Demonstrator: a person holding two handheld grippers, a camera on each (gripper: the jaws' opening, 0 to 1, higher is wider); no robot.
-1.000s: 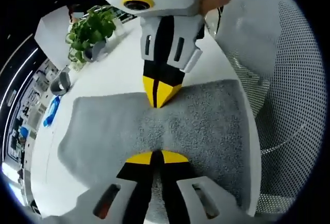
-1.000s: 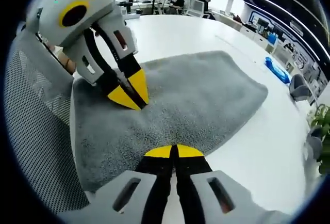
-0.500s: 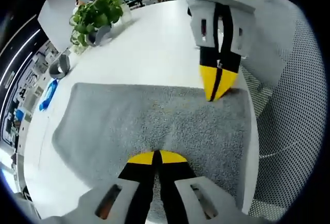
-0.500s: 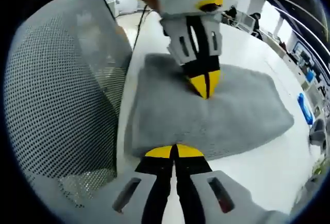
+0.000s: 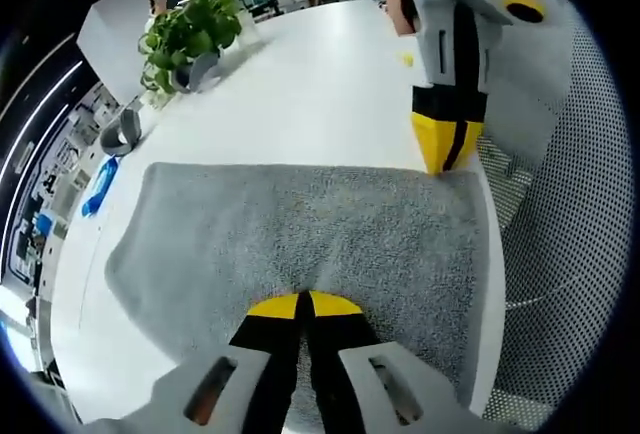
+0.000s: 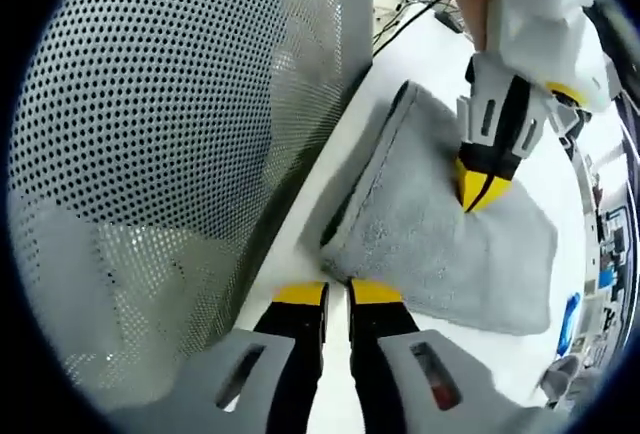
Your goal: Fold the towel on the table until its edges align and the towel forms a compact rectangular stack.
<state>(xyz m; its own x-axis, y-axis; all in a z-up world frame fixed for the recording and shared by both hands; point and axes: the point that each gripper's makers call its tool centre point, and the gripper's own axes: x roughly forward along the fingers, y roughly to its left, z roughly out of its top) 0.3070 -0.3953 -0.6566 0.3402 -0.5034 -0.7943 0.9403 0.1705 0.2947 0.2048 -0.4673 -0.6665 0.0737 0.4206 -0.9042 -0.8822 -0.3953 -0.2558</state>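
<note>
Hiding from me: the mesh office chair back (image 6: 150, 154) takes up the left half of the right gripper view and covers the table's near side; in the left gripper view my own left tongs (image 5: 305, 306) cover the towel's near edge.
Hard to make out: a small blue object (image 5: 98, 186) and a grey ring-shaped item (image 5: 120, 132) on the far left of the table are too small to identify.
Towel: the grey terry towel (image 5: 300, 234) lies flat on the white round table (image 5: 320, 84), one side at the table edge next to the chair.
Long axis: in the left gripper view it runs left to right, across the line of my left tongs.
Layers: in the right gripper view the edge towards the chair looks doubled, with a dark gap between two layers; I can't count them for sure.
Left tongs: tips together, planted on the towel's middle stretch; I cannot tell whether cloth is pinched between them.
Right tongs (image 6: 338, 294): a narrow gap between the tips, nothing in it, just short of the towel's nearest corner over the table edge.
Right tongs, left gripper view: they point down at the towel's far right corner.
Background: a green leafy potted plant (image 5: 190, 34) stands at the table's far side, well apart from the towel.
</note>
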